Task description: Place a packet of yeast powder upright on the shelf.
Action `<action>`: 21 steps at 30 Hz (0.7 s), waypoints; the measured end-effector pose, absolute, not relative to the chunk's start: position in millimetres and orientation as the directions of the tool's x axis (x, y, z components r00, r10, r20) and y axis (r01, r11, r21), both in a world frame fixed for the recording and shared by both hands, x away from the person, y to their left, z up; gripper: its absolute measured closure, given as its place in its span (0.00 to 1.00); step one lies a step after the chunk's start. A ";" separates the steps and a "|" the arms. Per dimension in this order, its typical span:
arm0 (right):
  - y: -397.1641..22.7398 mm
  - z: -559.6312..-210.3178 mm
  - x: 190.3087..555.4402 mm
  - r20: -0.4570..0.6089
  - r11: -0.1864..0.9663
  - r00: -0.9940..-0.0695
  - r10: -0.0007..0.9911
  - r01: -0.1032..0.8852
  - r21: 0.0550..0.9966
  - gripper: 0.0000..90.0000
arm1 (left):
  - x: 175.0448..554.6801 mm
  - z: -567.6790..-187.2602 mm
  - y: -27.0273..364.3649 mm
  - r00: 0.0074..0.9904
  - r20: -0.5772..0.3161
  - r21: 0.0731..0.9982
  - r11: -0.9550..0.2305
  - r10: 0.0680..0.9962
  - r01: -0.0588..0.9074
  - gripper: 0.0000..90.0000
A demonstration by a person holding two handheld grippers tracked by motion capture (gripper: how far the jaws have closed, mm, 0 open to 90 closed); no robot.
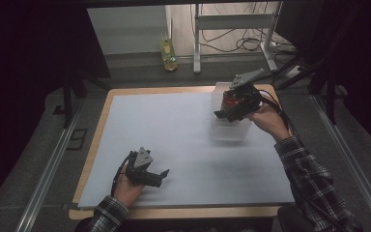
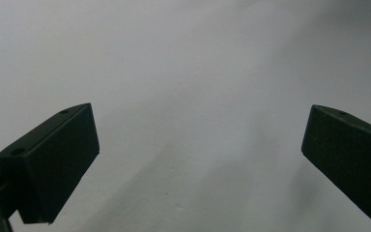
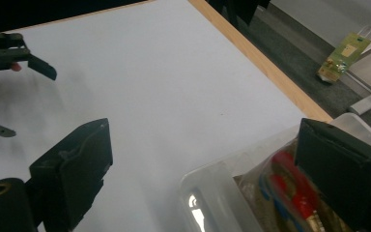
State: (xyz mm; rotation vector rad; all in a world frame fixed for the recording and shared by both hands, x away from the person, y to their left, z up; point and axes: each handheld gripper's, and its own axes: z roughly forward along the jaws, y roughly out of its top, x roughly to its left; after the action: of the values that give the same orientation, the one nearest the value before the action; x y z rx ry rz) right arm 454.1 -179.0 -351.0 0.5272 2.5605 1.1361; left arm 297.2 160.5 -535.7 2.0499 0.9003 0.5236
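High view: right gripper (image 1: 223,114) hangs over a clear plastic bin (image 1: 232,133) at right of centre of the frame, on the far-right part of the white table sheet (image 1: 174,125). Left gripper (image 1: 163,175) rests low at lower left, well apart from the bin, likely parked while the other hand works.

Right gripper view: jaws stand wide, nothing between them. Bin rim (image 3: 212,181) sits at lower centre, translucent, smooth, rounded at the corner. Inside, at lower right, a crinkly clear bag of small parts (image 3: 290,193) — red, blue and brass-coloured pieces, shapes too blurred to name. Gripper looks poised above the bag, so a reach into the bin for it seems the step in hand.

Left gripper view: jaws wide apart, empty; matte black, blocky pads over bare sheet.

Sheet is flat, matte, pale; wooden table edge (image 1: 174,90) shows round it. Yellow-green bottle (image 1: 168,54) stands on the floor beyond, upper centre.
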 end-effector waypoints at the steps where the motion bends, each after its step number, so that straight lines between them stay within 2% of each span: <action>1: -179.2 -351.8 452.3 -0.113 0.622 -0.892 0.437 0.210 0.754 0.08 | 297.1 -535.6 160.5 0.658 0.046 0.814 -0.410 0.751 0.412 0.00; 21: -191.7 -380.0 427.5 -0.057 0.579 -0.891 0.451 0.244 0.778 0.04 | 297.0 -535.8 160.7 0.656 0.045 0.815 -0.407 0.753 0.412 0.00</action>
State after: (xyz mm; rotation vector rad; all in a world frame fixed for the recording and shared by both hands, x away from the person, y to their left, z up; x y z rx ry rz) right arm 427.5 -191.7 -380.0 0.5754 2.5631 1.2064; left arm 297.0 160.7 -535.8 2.0460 0.9028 0.5245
